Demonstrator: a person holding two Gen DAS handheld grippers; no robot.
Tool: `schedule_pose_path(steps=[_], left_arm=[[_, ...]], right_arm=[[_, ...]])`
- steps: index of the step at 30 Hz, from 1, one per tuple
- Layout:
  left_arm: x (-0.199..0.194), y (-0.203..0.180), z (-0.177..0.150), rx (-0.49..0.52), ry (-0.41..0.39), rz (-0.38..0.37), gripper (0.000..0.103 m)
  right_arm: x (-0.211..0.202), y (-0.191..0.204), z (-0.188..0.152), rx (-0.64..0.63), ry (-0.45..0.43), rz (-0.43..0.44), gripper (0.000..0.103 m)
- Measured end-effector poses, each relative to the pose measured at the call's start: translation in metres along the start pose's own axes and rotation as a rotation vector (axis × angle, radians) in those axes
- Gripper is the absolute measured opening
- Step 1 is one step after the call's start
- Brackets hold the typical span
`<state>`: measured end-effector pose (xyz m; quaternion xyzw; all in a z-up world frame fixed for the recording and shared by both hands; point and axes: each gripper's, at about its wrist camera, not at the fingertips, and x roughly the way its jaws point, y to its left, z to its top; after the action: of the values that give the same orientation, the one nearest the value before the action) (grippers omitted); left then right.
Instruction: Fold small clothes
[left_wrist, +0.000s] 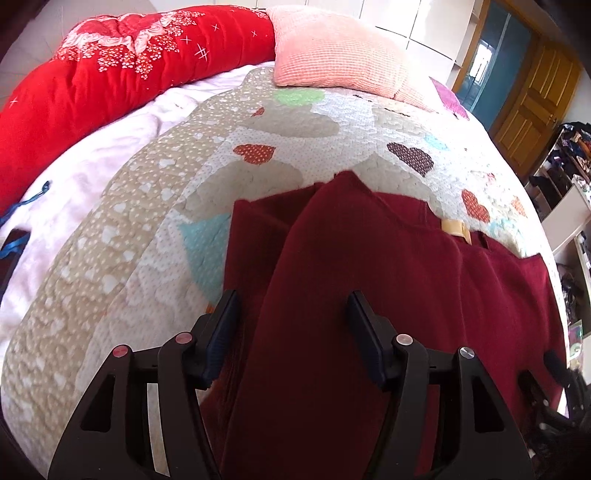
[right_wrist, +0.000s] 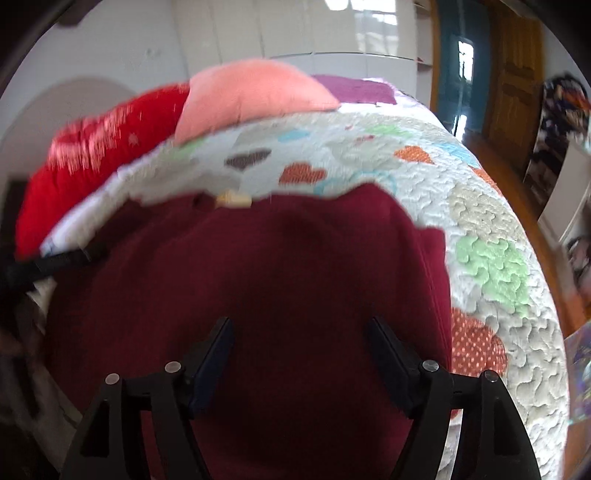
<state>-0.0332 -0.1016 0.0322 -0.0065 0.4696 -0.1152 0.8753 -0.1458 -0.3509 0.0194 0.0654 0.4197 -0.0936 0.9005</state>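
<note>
Left wrist view: both grippers hang over a maroon garment (left_wrist: 369, 277) lying on the bed (left_wrist: 147, 236), partway through folding.

The left gripper (left_wrist: 291, 306) has its fingers wide, a raised fold of cloth running between them but seemingly unpinched; the right gripper (right_wrist: 301, 332) is likewise wide, nothing clamped. Judging by this, one side is folded over, and the next move calls for closing on an edge. The right wrist view is blurred; the garment's near hem is cut off, its exact type unclear.

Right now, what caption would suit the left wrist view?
Open left gripper poised over a maroon garment spread on a heart-patterned quilt.
</note>
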Motion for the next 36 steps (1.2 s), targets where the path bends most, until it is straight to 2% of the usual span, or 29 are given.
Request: schedule_pose_path(steps=[2,3,7,17,21,23,29,32,36], left_arm=[[-0.010,0.001,-0.009,0.001,-0.004,0.004,0.060],[-0.013,0.002,-0.012,-0.001,-0.006,0.008,0.060],[-0.025,0.005,-0.026,-0.014,-0.007,-0.001,0.060],[-0.042,0.004,-0.047,-0.001,-0.026,0.006,0.060],[-0.046,0.006,-0.051,-0.012,-0.024,-0.004,0.060],[-0.047,0.009,-0.052,-0.023,-0.021,-0.011,0.060],[-0.055,0.022,-0.061,-0.050,-0.010,-0.040,0.060],[-0.061,0.041,-0.067,-0.117,-0.021,-0.096,0.061],[-0.062,0.060,-0.073,-0.160,-0.018,-0.107,0.066]], right_arm=[[-0.004,0.012,-0.004,-0.059,-0.014,-0.055,0.073],[-0.007,0.014,-0.003,-0.049,-0.004,-0.051,0.072],[-0.025,0.016,-0.002,0.035,-0.011,0.071,0.072],[-0.032,0.040,-0.017,-0.038,-0.008,0.045,0.072],[-0.029,0.039,-0.020,-0.032,0.010,0.061,0.064],[-0.031,0.039,-0.019,-0.020,0.005,0.073,0.064],[-0.037,0.051,-0.007,-0.017,-0.025,0.160,0.064],[-0.030,0.064,0.001,-0.039,-0.022,0.202,0.064],[-0.020,0.088,0.018,-0.074,-0.037,0.247,0.064]])
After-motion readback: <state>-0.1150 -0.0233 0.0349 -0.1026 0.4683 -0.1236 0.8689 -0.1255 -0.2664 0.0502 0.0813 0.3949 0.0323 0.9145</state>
